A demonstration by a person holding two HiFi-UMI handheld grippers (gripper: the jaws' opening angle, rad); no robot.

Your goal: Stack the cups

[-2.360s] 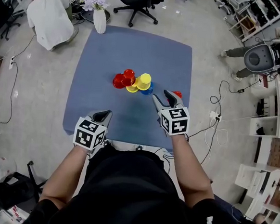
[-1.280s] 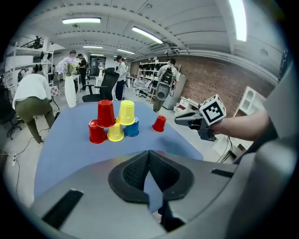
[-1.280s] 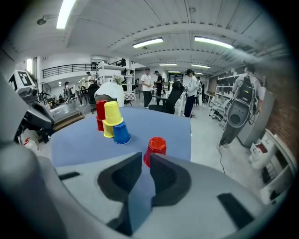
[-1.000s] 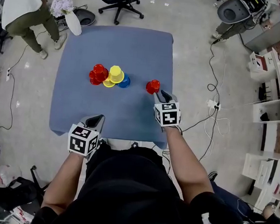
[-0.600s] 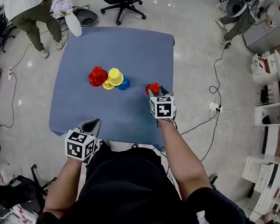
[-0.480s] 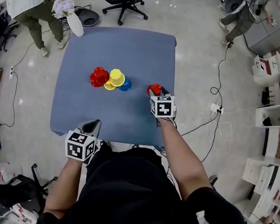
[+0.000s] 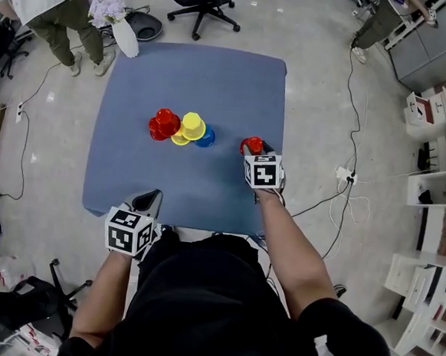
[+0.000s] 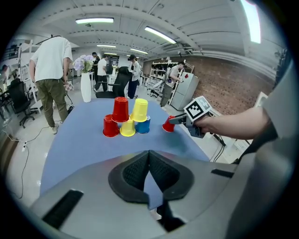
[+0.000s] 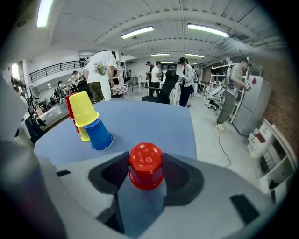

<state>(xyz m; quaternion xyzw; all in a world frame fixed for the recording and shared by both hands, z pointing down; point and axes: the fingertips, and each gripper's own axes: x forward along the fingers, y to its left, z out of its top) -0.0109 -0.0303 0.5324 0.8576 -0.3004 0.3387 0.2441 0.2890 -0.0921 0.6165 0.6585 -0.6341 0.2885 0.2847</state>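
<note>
my right hand-held gripper [image 9: 147,179] has just been opening, jaws apart around the upside-down red cup [image 9: 145,164] at twelve o'clock on the counter [image 7: 216,73], cup pile [image 7: 182,126] at ten o'clock.

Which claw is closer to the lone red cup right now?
Right. The right claw has the red cup between its jaws, which have just been opening; the shut left claw is back at the near edge of the table.
</note>
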